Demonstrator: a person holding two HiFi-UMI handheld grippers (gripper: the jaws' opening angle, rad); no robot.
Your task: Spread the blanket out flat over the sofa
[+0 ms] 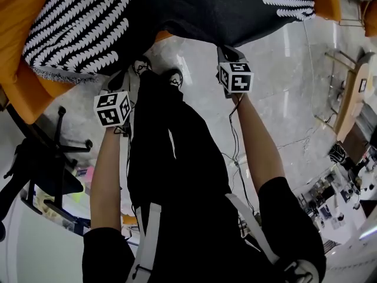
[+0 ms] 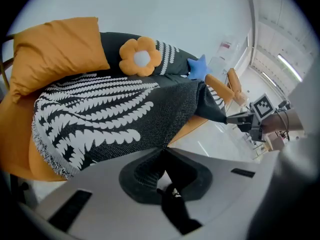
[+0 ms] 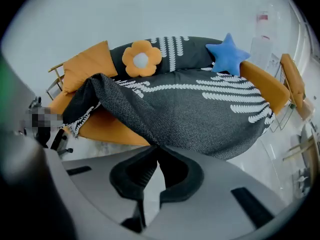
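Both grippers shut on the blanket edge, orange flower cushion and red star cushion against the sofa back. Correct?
Not quite: the star cushion is blue, not red, as the right gripper view shows. The rest stands: the left gripper and right gripper are each shut on the blanket edge, and the orange flower cushion leans against the sofa back.

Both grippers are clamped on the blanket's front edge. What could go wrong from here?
1. The left gripper and right gripper pinch only the hem of the blanket, so a hard tug could pull it free.
2. The flower cushion and star cushion seem to rest on the blanket, so pulling it may topple them.
3. A raised fold leaves the sofa bare beneath, so the spread may end uneven.
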